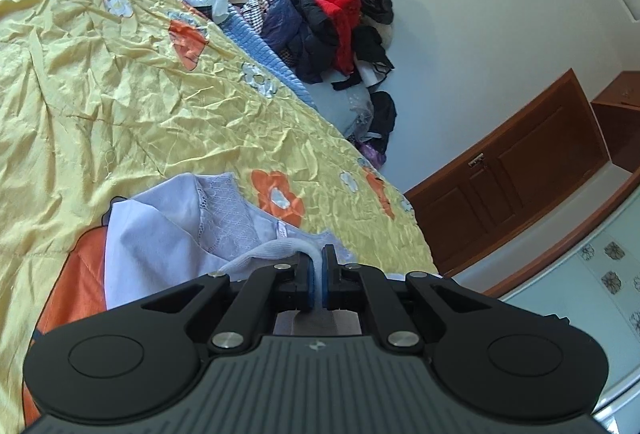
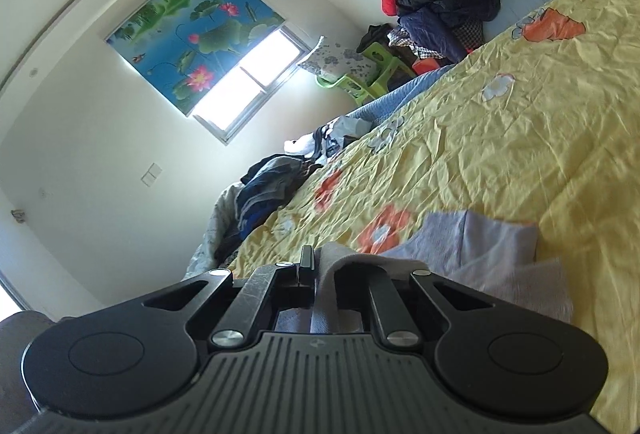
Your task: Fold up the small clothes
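I had the left gripper (image 1: 319,266) pressed together on the ribbed white hem of the small white garment (image 1: 168,234), a strip of it running up between the blue pads. The right gripper (image 2: 320,266) was likewise pinched on a fold of the same pale cloth (image 2: 492,246), which draped over one finger and hid it. The garment lay low on the yellow flowered bedspread (image 1: 120,93), near the bed's edge, stretched between my two tools, with a lace panel (image 1: 228,209) showing across its middle. I judged it light, limp and thin, likely to sag and bunch wherever it was not held, the lace liable to snag. The ribbed edge seemed the firmest place to grip; corners of that hem would keep the fold square. A heap of dark and red clothes (image 1: 332,21) sat well apart against the wall
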Action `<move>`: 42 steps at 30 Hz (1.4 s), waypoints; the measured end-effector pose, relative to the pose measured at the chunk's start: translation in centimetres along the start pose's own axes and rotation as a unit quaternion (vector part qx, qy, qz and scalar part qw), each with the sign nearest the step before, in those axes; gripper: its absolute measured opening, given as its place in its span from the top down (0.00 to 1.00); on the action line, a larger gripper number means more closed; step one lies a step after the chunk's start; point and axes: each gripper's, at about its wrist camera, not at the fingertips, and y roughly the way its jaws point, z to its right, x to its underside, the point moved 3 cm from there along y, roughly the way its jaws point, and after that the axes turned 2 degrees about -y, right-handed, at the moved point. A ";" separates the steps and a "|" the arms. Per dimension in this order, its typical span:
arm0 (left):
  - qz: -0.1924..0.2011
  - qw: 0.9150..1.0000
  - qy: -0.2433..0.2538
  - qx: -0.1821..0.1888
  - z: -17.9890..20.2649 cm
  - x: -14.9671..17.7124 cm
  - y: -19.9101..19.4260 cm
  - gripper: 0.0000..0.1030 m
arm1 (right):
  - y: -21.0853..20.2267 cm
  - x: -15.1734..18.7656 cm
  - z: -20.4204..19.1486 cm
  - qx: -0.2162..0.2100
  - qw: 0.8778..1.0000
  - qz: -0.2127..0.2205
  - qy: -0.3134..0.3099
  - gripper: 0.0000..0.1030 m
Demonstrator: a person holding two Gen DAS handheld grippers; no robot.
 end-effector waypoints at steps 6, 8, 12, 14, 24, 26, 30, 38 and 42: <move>-0.008 0.999 -0.035 -0.028 -2.4 -1.4 3.1 0.96 | 4.0 -0.2 2.6 0.028 0.999 -0.019 0.026 0.90; -0.013 0.998 -0.048 -0.038 -3.2 -1.7 4.0 0.96 | 5.1 0.2 3.4 0.038 0.998 -0.028 0.034 0.89; -0.035 0.994 -0.088 -0.048 -4.9 -1.9 5.7 0.96 | 6.9 0.8 4.5 0.059 0.996 -0.051 0.045 0.86; -0.046 0.992 -0.103 -0.050 -5.5 -1.9 6.3 0.96 | 7.5 1.0 4.9 0.067 0.995 -0.062 0.048 0.86; -0.077 0.992 -0.090 -0.050 -5.1 -1.1 5.7 0.93 | 8.5 1.5 6.7 0.077 0.992 -0.073 0.063 0.80; -0.081 0.992 -0.081 -0.054 -4.8 -0.9 5.5 0.89 | 8.4 1.5 7.0 0.077 0.992 -0.072 0.066 0.78; -0.089 0.992 -0.077 -0.055 -4.6 -0.3 5.4 0.42 | 8.3 1.6 7.3 0.077 0.992 -0.074 0.072 0.70; -0.097 0.994 -0.040 -0.043 -3.2 0.8 5.5 0.45 | 7.4 2.1 7.2 0.074 0.991 -0.086 0.065 0.66; -0.116 0.991 -0.021 -0.060 -2.7 1.2 6.1 0.89 | 6.9 2.3 6.7 0.080 0.992 -0.090 0.048 0.69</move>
